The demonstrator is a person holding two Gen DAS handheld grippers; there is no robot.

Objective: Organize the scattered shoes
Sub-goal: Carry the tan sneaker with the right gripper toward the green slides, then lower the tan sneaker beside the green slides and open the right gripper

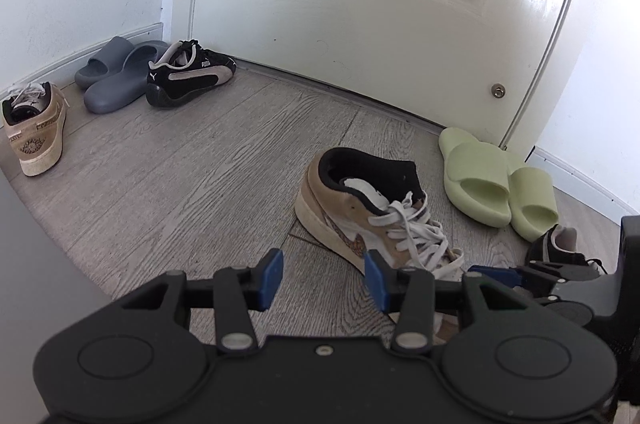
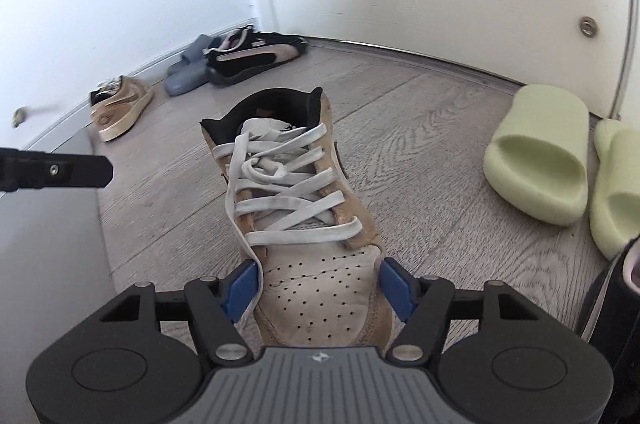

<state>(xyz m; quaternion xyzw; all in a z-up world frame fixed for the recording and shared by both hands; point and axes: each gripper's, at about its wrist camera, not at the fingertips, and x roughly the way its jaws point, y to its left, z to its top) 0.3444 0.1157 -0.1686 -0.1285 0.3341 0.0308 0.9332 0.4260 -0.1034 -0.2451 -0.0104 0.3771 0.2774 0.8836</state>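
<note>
A tan sneaker [image 2: 296, 191] with white laces lies mid-floor, toe toward me. My right gripper [image 2: 319, 288] has its blue pads [image 2: 242, 288] pressed on both sides of the toe, and it also shows at the right edge of the left wrist view, as the right gripper [image 1: 496, 274]. There the same tan sneaker [image 1: 360, 212] rests with its heel toward the door. My left gripper [image 1: 324, 278] hangs open and holds nothing, just left of that sneaker. Its matching tan sneaker [image 1: 36, 127] stands by the left wall.
Grey slides [image 1: 116, 75] and a black sneaker [image 1: 188, 75] sit in the left corner by the white door [image 1: 360, 3]. Pale green slides [image 1: 496, 183] lie at the right. Part of another black sneaker [image 1: 560, 244] shows behind the right gripper. A grey panel [image 2: 48, 264] edges the left.
</note>
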